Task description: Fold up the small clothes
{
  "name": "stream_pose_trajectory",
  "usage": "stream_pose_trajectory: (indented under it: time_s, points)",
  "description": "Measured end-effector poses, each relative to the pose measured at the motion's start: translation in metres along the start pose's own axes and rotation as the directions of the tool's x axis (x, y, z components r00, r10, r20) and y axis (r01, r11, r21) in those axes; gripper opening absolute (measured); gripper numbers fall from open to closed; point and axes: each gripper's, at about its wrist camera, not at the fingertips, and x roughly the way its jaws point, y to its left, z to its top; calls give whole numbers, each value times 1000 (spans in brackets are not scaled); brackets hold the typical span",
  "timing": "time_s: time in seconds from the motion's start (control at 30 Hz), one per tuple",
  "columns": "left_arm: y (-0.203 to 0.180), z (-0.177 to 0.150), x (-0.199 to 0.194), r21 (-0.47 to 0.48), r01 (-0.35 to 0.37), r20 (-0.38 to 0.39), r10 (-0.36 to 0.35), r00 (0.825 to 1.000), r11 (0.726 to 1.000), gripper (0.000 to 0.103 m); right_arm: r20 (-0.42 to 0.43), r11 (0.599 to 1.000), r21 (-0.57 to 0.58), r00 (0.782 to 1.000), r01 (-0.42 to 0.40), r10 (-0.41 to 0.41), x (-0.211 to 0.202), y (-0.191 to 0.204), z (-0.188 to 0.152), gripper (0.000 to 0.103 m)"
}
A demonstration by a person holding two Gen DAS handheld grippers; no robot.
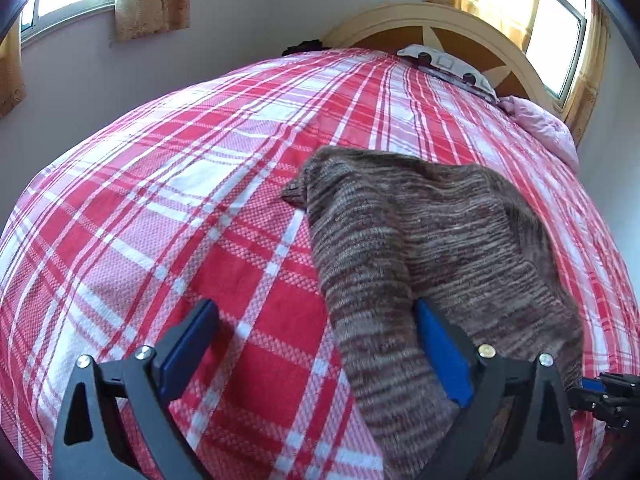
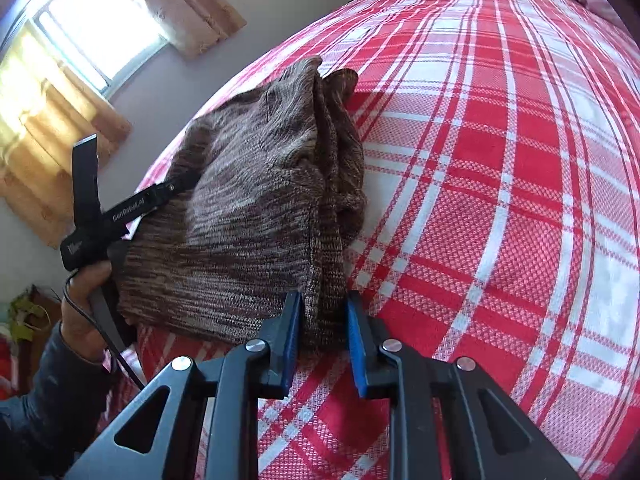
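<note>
A brown striped knit sweater lies bunched on the red and white plaid bedspread. My left gripper stands wide open low over the bed. A strip of the sweater runs between its fingers along the right pad, and neither pad presses on it. In the right wrist view the sweater lies folded over, its near edge pinched between the blue pads of my right gripper. A person's hand holds the left gripper's handle at the sweater's left side.
A wooden headboard with a patterned pillow and a pink blanket marks the far end of the bed. Curtained windows sit in the wall beyond the bed's edge. Bare bedspread stretches right of the sweater.
</note>
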Motion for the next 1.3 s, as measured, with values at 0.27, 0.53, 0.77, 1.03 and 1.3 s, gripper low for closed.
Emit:
stream_pose_trajectory:
  time_s: [0.27, 0.53, 0.77, 1.03, 1.3]
  points:
    - [1, -34, -91, -6, 53, 144, -51, 988, 999, 99, 192, 994, 17, 975, 107, -108, -56, 34, -29, 35]
    - [-25, -48, -168, 167, 32, 282, -79, 956, 985, 101, 452, 971, -98, 879, 219, -153, -133, 115, -57, 45]
    - [-26, -51, -187, 161, 62, 307, -110, 945, 985, 102, 525, 947, -157, 836, 281, -161, -156, 154, -68, 46]
    - [-30, -53, -198, 172, 58, 329, -113, 937, 983, 102, 542, 947, -158, 826, 280, -154, -160, 161, -71, 46]
    - [-31, -53, -203, 171, 59, 341, -115, 933, 984, 102, 558, 942, -167, 816, 291, -153, -164, 166, -77, 46]
